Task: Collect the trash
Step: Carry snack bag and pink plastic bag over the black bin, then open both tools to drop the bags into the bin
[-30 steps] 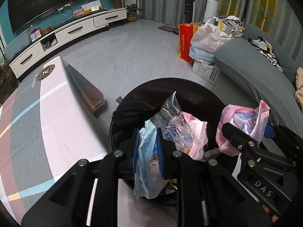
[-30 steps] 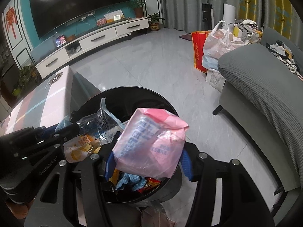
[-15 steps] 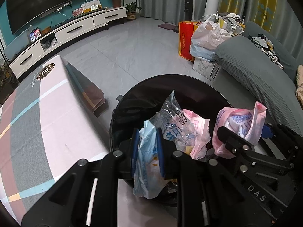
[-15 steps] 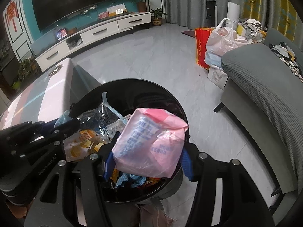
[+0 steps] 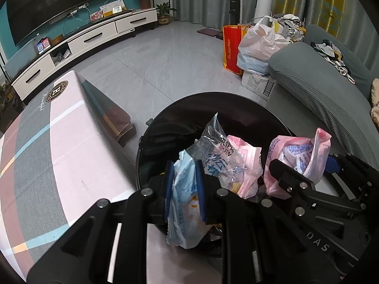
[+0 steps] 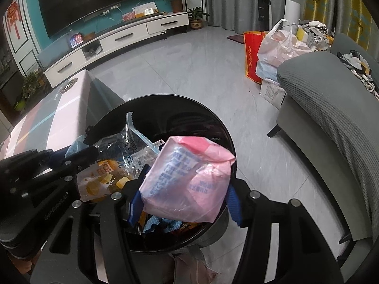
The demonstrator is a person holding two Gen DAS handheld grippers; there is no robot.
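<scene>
A round black bin [image 5: 213,94] stands on the floor under both grippers, with several wrappers inside. My left gripper [image 5: 183,172] is shut on a light blue wrapper [image 5: 183,203] that hangs over the bin's near rim. A clear printed bag [image 5: 218,151] and a pink wrapper [image 5: 246,165] stick up just beyond it. My right gripper [image 6: 184,201] is shut on a puffy pink packet [image 6: 187,177] above the bin [image 6: 180,97]. In the right wrist view the left gripper [image 6: 80,151] comes in from the left, beside a yellow snack wrapper [image 6: 99,179].
A low table with a pink and grey cloth [image 5: 47,153] lies left of the bin. A grey sofa [image 5: 331,99] runs along the right. A red bag [image 5: 231,47], full plastic bags and a cardboard box [image 5: 258,85] stand behind. A white TV cabinet [image 5: 94,37] lines the far wall.
</scene>
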